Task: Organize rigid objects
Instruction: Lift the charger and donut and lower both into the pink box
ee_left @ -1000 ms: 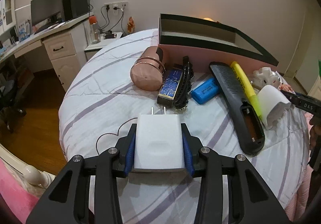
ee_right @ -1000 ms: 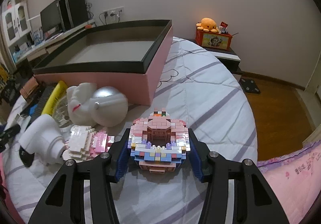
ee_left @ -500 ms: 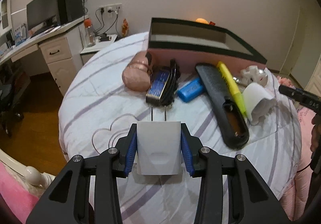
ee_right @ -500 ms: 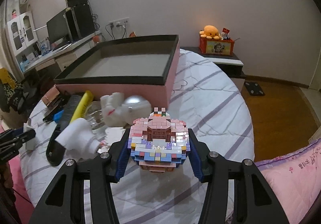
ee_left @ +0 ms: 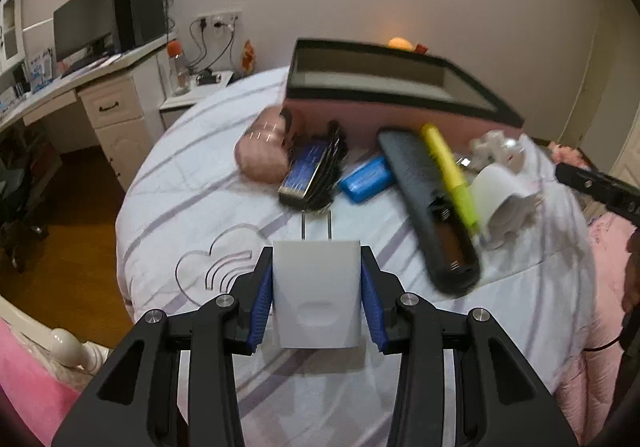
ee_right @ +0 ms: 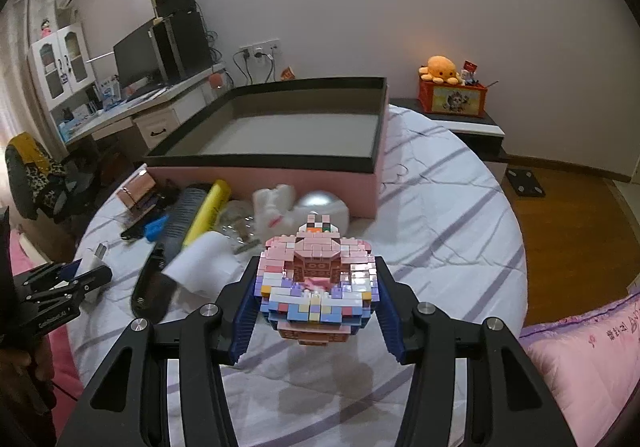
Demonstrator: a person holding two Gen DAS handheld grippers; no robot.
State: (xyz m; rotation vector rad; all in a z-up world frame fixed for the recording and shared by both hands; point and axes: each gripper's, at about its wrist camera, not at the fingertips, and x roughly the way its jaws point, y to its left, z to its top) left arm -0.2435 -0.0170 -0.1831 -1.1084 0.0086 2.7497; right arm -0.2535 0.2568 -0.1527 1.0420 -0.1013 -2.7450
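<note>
Motion-blurred remote (ee_left: 430, 203) (battery bay indistinct)

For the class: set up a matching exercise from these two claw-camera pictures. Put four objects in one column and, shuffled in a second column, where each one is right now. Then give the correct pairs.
Objects
1. white charger
2. brick model
3. yellow highlighter
4. orange plush octopus

Places
A. on the red box on the side table
B. shut in the left claw
C. lying on the black remote on the bed
D. shut in the right claw

Pairs: 1-B, 2-D, 3-C, 4-A
</note>
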